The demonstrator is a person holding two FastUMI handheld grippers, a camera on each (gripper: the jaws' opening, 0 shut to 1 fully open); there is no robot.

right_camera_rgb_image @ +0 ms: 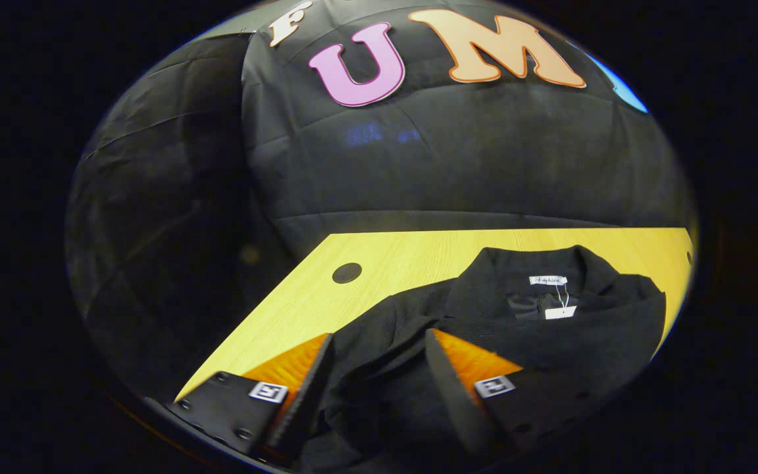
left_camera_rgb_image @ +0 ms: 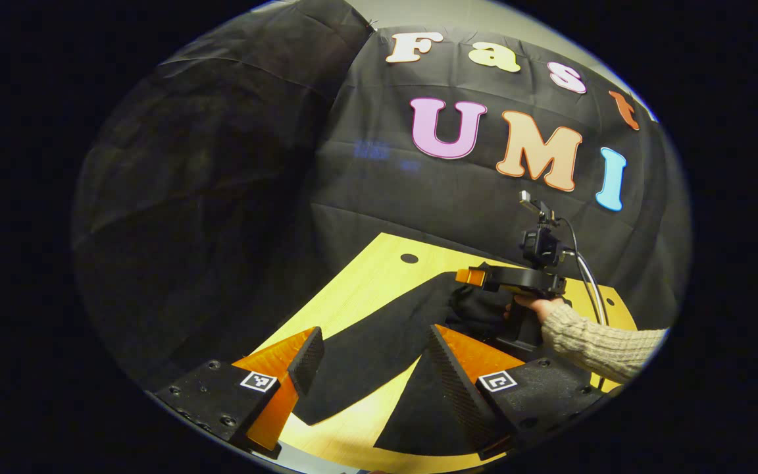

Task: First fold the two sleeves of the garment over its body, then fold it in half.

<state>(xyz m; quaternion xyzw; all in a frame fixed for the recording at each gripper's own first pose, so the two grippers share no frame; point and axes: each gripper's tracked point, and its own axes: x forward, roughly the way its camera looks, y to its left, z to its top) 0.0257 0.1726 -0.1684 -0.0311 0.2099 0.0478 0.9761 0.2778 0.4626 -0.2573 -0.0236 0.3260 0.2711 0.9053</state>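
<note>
- Two grippers were out: left gripper (left_camera_rgb_image: 369, 359) hung wide open above a sleeve (left_camera_rgb_image: 366, 355), gripping nothing.
- Right gripper (right_camera_rgb_image: 376, 378) gaped over the garment (right_camera_rgb_image: 550, 342); whether it pinched cloth was unclear.
- Garment lay on the table (right_camera_rgb_image: 385, 263), collar at 1 o'clock; probably soft and floppy, best grabbed by the cuff.

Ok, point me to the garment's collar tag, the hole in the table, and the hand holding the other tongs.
collar tag (right_camera_rgb_image: 548, 280), right gripper view, middle of the white label.
table hole (right_camera_rgb_image: 347, 272), right gripper view, centre of the dark hole.
hand (left_camera_rgb_image: 538, 306), left gripper view, knuckles above the knit sleeve.

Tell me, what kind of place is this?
Probably a recording booth, not a home: black cloth wall behind a bare wooden table, a black garment laid out, and a hand holding a camera-topped gripper.
</note>
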